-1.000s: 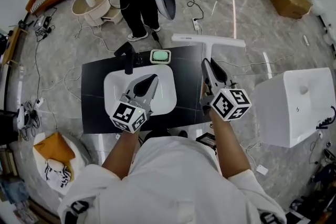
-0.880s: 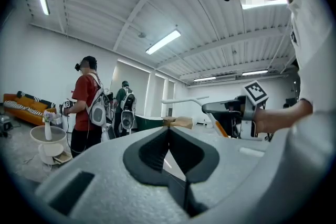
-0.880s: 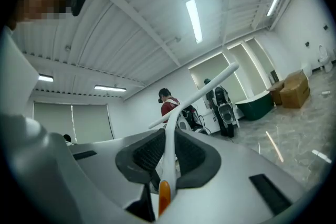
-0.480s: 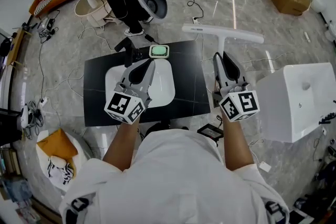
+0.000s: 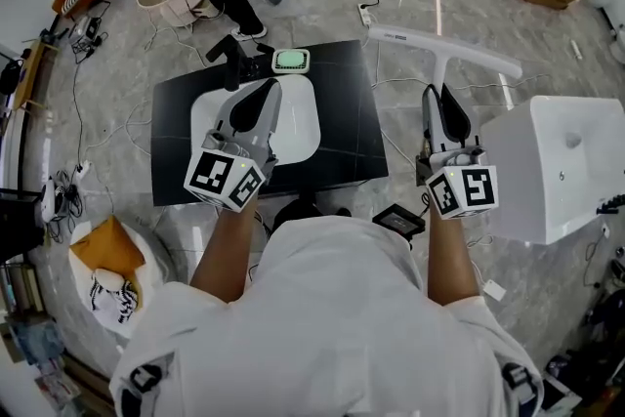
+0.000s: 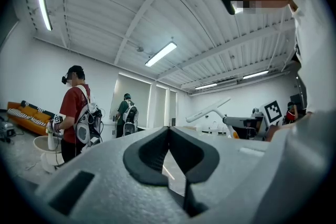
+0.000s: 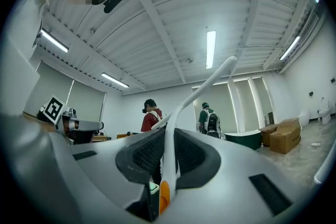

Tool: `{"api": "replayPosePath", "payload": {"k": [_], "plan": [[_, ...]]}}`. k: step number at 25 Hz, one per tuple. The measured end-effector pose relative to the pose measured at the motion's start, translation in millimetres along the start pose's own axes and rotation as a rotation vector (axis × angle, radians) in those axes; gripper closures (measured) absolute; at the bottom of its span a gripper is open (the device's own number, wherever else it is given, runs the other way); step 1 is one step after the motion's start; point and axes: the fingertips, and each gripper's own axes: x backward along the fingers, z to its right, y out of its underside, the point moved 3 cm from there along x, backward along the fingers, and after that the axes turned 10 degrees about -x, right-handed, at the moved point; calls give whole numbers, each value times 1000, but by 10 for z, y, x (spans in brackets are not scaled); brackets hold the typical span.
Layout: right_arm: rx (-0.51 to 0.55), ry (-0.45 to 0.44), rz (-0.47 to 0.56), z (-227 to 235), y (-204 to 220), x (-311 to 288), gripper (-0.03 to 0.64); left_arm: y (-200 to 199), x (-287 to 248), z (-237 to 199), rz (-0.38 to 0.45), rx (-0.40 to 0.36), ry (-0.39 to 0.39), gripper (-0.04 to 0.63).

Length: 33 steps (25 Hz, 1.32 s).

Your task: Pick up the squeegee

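The left hand-held gripper [image 5: 264,95], clenched and empty, has risen above the counter [image 5: 347,142]. The right hand-held gripper [image 5: 439,103] grasps the squeegee [image 5: 444,49] by its handle. It has swung it rightward, clear of the counter, so the pickup looks done.

No readable words, numbers or brand names, only black-and-white square marker patterns on the cube [image 5: 225,179] of the left hand-held gripper [image 5: 264,93] and on the cube [image 5: 464,190] of the right hand-held gripper [image 5: 439,98], faint dark print on the squeegee [image 5: 430,46] too small to read
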Motion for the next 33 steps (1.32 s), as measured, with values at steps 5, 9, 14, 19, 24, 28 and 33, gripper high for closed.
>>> {"api": "replayPosePath", "payload": {"k": [5, 9, 14, 19, 24, 28, 33], "plan": [[-21, 2, -6, 57, 48, 153, 557, 123, 26, 189, -11, 30, 14, 580], [-33, 3, -22, 94, 93, 247, 558, 166, 23, 290, -14, 47, 23, 580], [-42, 2, -29, 126, 129, 269, 558, 190, 28, 319, -18, 52, 23, 580], [-54, 7, -27, 165, 150, 253, 560, 210, 17, 329, -26, 55, 22, 580], [-67, -5, -32, 198, 172, 208, 560, 258, 42, 313, -38, 69, 11, 580], [-76, -17, -43, 218, 202, 173, 560, 338, 50, 288, -52, 91, 2, 580], [-92, -23, -45, 203, 276, 83, 560, 419, 9, 262, -65, 91, 14, 580]]}}
